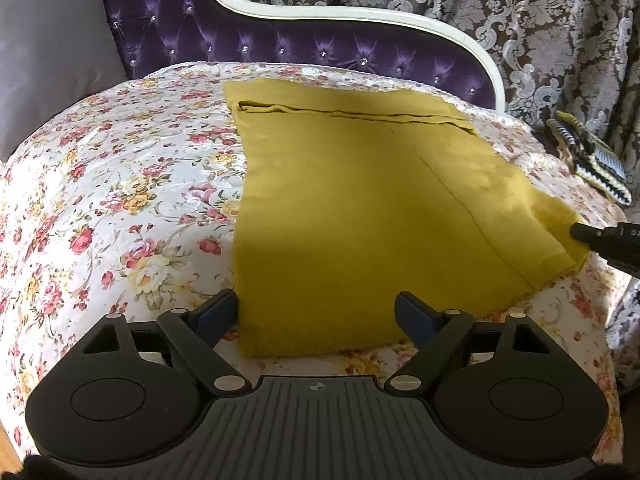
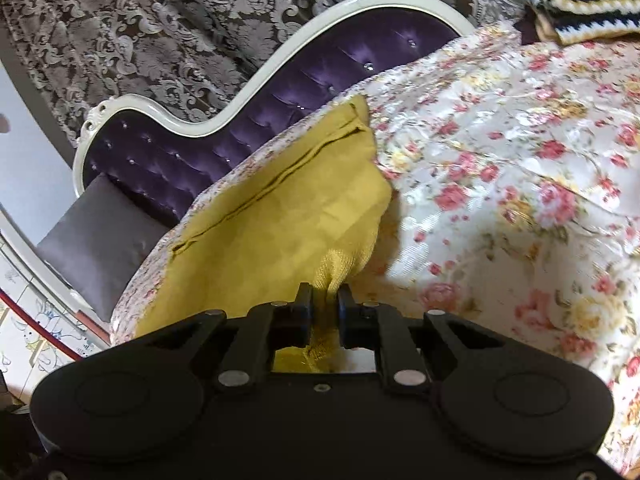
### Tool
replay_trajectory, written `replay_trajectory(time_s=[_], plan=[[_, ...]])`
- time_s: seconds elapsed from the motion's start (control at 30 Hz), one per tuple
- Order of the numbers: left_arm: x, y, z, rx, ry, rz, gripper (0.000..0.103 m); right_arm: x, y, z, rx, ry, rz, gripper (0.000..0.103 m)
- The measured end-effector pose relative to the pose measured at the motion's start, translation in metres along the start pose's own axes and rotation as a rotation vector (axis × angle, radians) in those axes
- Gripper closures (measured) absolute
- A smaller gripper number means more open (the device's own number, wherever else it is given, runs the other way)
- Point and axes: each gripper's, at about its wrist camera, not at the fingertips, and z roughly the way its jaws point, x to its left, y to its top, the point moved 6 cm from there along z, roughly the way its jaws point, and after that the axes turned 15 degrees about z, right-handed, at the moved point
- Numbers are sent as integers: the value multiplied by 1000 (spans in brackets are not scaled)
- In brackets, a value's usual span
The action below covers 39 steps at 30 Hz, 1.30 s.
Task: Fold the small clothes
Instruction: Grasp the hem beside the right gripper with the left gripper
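Garment (image 1: 360,216): mustard-yellow knit, lay flat on floral bedspread (image 1: 120,184), approx. centre-right of bed. Folded at least once; far end showed a doubled layer w/ a dark seam line running across (image 1: 352,114). Long faint crease ran from far end toward near-right corner. Near hem ribbed, slightly thicker, sat just ahead of left gripper (image 1: 316,312). Near half in shadow, far half sunlit. Left edge straight; right edge lifted off bedspread at the corner.

Left gripper: fingers spread wide, blue pads (image 1: 216,312) on either side of garment's near-left corner, hem between them. Left pad sat at the fabric edge, right pad over the cloth; not pressing on it. Contact w/ the fabric: could not tell.

Right gripper (image 2: 325,304): fingers narrow, pinched a bunched fold of the knit at garment's right corner. Fabric gathered into a ridge between pads, pulled up off bedspread. Seen from left view as dark tip (image 1: 584,232) at the raised yellow corner.

Surroundings: purple tufted headboard (image 1: 280,40) w/ white frame behind bed; grey cushion (image 1: 52,52) at far left; brown-silver damask curtain (image 1: 520,20) behind; striped crochet piece (image 1: 592,160) at bed's right edge, well apart from garment.
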Motion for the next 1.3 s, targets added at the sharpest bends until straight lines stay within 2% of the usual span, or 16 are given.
replay_trajectory(time_s=[0.07, 0.1, 0.13, 0.23, 0.27, 0.43, 0.67, 0.87, 0.93, 0.97, 1.0, 1.03, 1.1, 1.2, 1.27, 1.3], plan=[[1, 1, 0, -7, -5, -3, 27, 4, 1, 3, 2, 1, -5, 81], [1, 1, 0, -8, -1, 2, 43, 4, 1, 4, 3, 3, -6, 81], [1, 2, 0, -8, 6, 4, 63, 5, 2, 5, 2, 5, -6, 81], [5, 4, 4, -5, -25, -25, 91, 7, 3, 6, 1, 14, -6, 81], [7, 5, 5, -8, -41, -38, 94, 9, 4, 6, 0, 19, -6, 81], [20, 23, -2, -86, -63, -96, 95, 22, 17, 7, -9, 69, -10, 81], [55, 81, 3, -209, -78, -148, 96, 46, 69, 33, -55, 155, -26, 81], [85, 119, 37, -232, -20, -168, 96, 55, 118, 80, -101, 121, -56, 83], [94, 123, 51, -211, -21, -190, 96, 57, 124, 96, -72, 100, -100, 76], [97, 124, 57, -199, -11, -186, 96, 59, 122, 101, -58, 86, -141, 75], [99, 124, 62, -184, -4, -173, 96, 63, 118, 106, -35, 75, -192, 68], [102, 123, 64, -172, -9, -162, 96, 66, 110, 111, 6, 58, -260, 52], [106, 119, 64, -159, -31, -134, 95, 69, 93, 113, 69, 45, -381, 36], [107, 113, 61, -131, -53, -58, 93, 68, 62, 112, 172, 32, -557, 35], [103, 106, 59, -113, -94, 9, 82, 64, 46, 111, 226, 46, -626, 35], [101, 104, 59, -103, -113, 37, 71, 64, 41, 110, 246, 55, -647, 34]])
